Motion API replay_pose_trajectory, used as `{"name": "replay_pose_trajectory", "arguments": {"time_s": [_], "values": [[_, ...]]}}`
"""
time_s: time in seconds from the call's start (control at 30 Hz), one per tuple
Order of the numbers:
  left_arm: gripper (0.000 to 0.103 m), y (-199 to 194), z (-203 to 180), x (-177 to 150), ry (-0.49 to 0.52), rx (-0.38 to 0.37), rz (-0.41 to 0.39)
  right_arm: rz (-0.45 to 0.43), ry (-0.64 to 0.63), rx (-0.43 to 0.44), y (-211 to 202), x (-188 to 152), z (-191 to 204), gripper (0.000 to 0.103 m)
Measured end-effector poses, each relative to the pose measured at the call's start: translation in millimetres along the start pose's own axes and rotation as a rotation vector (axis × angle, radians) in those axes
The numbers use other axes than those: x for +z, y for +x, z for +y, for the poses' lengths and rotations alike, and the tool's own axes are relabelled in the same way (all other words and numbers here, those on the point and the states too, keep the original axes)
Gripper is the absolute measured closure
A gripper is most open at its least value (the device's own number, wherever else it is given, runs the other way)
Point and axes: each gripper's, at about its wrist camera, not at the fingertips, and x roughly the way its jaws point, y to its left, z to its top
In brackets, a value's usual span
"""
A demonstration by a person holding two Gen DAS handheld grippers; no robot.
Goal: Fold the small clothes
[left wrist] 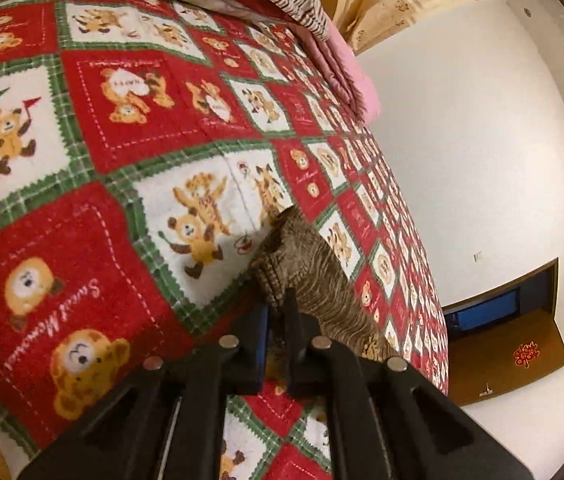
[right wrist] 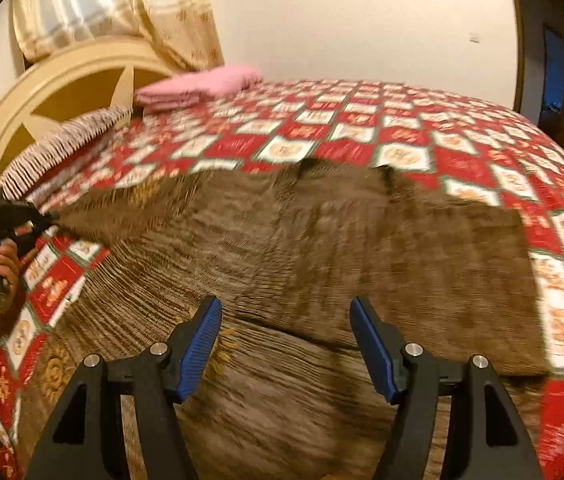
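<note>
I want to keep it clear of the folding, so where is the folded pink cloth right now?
In the right wrist view the pink cloth lies at the bed's far left, beside the headboard under the curtain, well beyond the brown garment.

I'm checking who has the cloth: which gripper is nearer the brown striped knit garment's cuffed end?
Left. The left gripper is shut on the brown striped knit garment at its cuffed end; the right gripper hangs open above the garment's middle, apart from that end.

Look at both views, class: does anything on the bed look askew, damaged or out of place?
Nothing looks damaged or spilled. The brown striped knit garment lies spread on the red teddy-bear patchwork bedspread, one corner pinched in the shut left gripper. The open right gripper hovers above it. The folded pink cloth sits neatly by the headboard.
</note>
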Motion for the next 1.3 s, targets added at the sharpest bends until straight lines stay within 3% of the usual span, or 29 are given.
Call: {"name": "replay_pose_trajectory", "arguments": {"time_s": [0.17,0.3,0.5,0.63,0.83,0.97,1.03,1.1,1.13,1.23,1.3], "values": [[0.097,-1,-7,-1,-0.004,0.015,-0.006,-0.061,0.072,-0.042,-48,-7,-47,0.036],[0.097,-6,-27,-4,0.047,0.027,-0.033,-0.141,0.157,-0.183,-83,-26,-103,0.036],[0.097,-26,-106,-23,0.230,0.015,-0.117,-0.141,0.355,-0.317,-88,-63,-173,0.035],[0.097,-34,-173,-51,0.366,-0.018,-0.152,-0.133,0.497,-0.315,-85,-78,-201,0.035],[0.097,-17,-260,-131,0.592,-0.069,-0.141,-0.129,0.511,-0.304,-79,-81,-201,0.035],[0.096,16,-286,-223,0.741,-0.083,-0.050,-0.109,0.515,-0.308,-76,-85,-200,0.035],[0.087,38,-285,-271,0.813,-0.052,0.047,-0.108,0.516,-0.307,-75,-85,-200,0.035],[0.066,58,-275,-318,0.902,0.006,0.168,-0.107,0.517,-0.301,-75,-86,-200,0.034],[0.064,62,-270,-336,0.946,0.026,0.203,-0.106,0.516,-0.296,-74,-86,-200,0.032],[0.064,49,-254,-363,1.042,0.015,0.231,-0.098,0.513,-0.293,-72,-85,-201,0.031],[0.051,32,-246,-358,1.090,-0.008,0.214,-0.090,0.509,-0.295,-70,-84,-200,0.030]]}}
